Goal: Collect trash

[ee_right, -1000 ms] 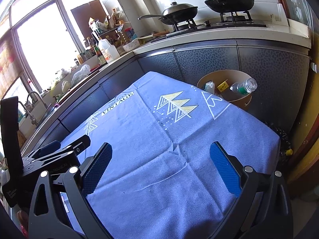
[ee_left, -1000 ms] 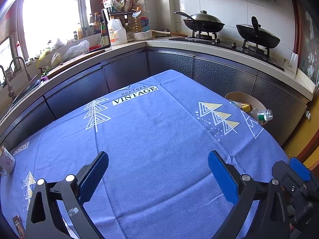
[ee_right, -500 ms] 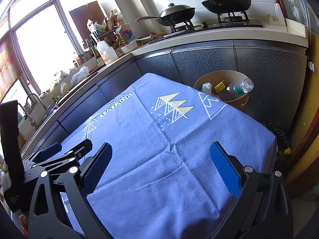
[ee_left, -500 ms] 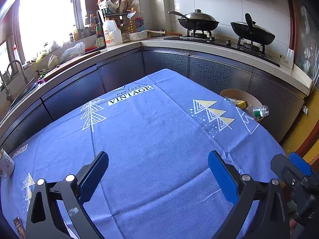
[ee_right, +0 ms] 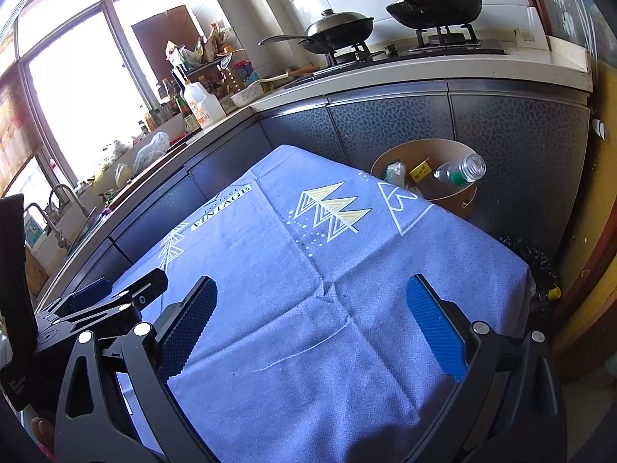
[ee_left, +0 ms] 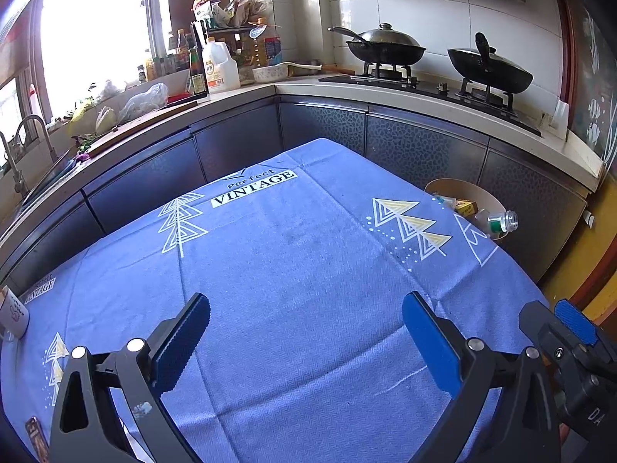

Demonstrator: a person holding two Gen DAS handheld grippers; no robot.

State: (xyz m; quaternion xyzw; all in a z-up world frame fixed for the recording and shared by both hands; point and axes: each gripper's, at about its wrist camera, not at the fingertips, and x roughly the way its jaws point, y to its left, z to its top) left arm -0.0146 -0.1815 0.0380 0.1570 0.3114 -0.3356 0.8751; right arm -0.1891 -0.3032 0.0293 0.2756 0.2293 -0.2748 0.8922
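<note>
A round brown trash bin point(ee_right: 459, 196) stands on the floor past the far right corner of the table, against the dark cabinets. In it lie a clear plastic bottle with a green label point(ee_right: 459, 171), a yellow packet point(ee_right: 420, 171) and a crumpled wrapper point(ee_right: 394, 171). In the left wrist view the bin point(ee_left: 455, 189) and bottle point(ee_left: 499, 222) peek over the table edge. My left gripper point(ee_left: 306, 332) hangs open over the blue tablecloth point(ee_left: 293, 270) with nothing between its pads. My right gripper point(ee_right: 312, 316) is also open and holds nothing.
A white mug point(ee_left: 11, 314) stands at the table's left edge. A small dark packet point(ee_left: 34, 434) lies near the front left corner. The counter behind carries two woks point(ee_left: 385, 46), bottles, a white jug point(ee_left: 218, 67) and a sink tap point(ee_left: 15, 154). Small debris lies on the floor by the bin point(ee_right: 532, 258).
Both grippers have drawn back and risen a little, so the table and bin look slightly farther away. Both stay open and hold nothing.
</note>
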